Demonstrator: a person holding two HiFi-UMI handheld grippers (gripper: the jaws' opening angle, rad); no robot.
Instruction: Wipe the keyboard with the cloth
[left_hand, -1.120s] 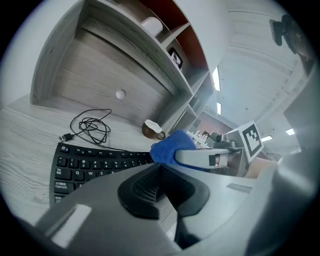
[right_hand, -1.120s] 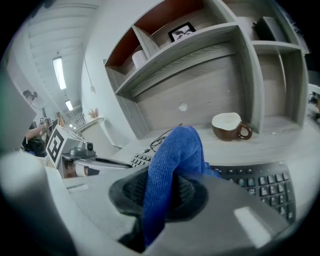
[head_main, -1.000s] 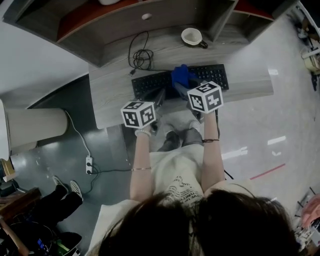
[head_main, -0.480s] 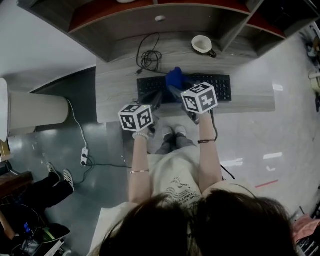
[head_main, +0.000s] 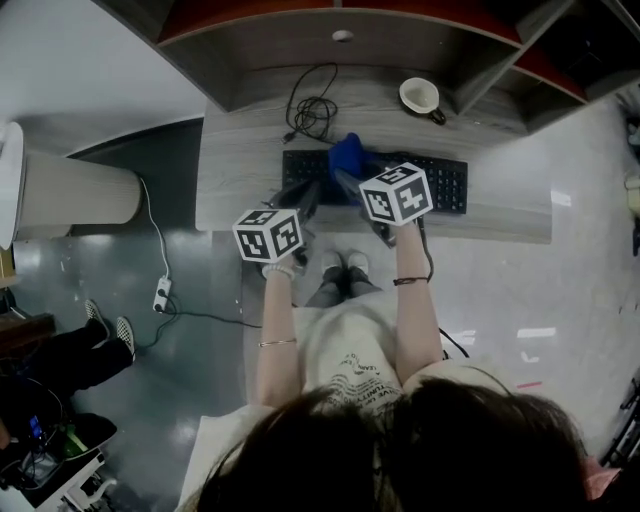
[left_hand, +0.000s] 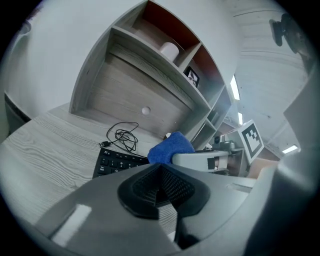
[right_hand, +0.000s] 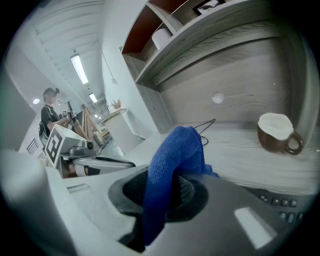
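Observation:
A black keyboard (head_main: 440, 186) lies across the grey wooden desk (head_main: 240, 180). My right gripper (head_main: 350, 176) is shut on a blue cloth (head_main: 346, 154), which sits bunched over the keyboard's left half. In the right gripper view the cloth (right_hand: 176, 150) hangs from between the jaws of this gripper (right_hand: 172, 192), with keys (right_hand: 286, 201) showing low at the right. My left gripper (head_main: 307, 193) hovers over the keyboard's left end, jaws shut and holding nothing. The left gripper view shows the keyboard (left_hand: 116, 162), the cloth (left_hand: 170, 148) and the right gripper (left_hand: 200, 160) ahead of the left gripper (left_hand: 160, 186).
A brown-and-white mug (head_main: 420, 97) stands at the back right of the desk, and a coiled black cable (head_main: 312, 115) lies behind the keyboard. A shelf unit (head_main: 340, 30) rises at the back. On the floor to the left are a power strip (head_main: 160, 295) and someone's shoes (head_main: 110, 335).
My right gripper has carried the blue cloth leftward along the keyboard, from about its middle to its left half. The left gripper stays near the keyboard's left end.

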